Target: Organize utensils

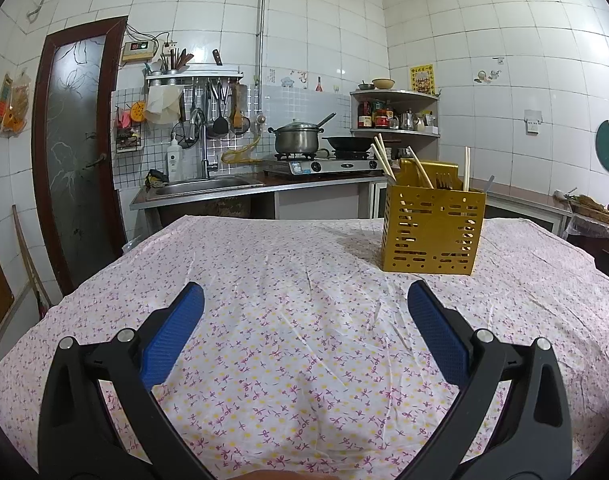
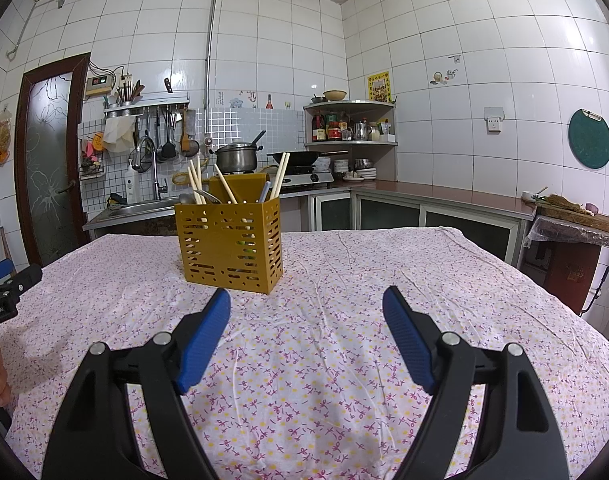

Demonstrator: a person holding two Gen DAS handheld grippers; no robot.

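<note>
Both the left gripper [image 1: 304, 300] and right gripper [image 2: 306, 304] hang wide and empty over the tablecloth [image 2: 344, 360]. The yellow holder [image 2: 230, 240], chopsticks [image 2: 280, 174] and spoons inside, stands just ahead. No loose utensils show; sorting looks finished, or inspection comes next.

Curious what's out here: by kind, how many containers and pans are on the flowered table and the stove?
Perforated gold metal utensil holder: 1
Lidded steel pot: 1
Black wok: 1
Total: 3
</note>
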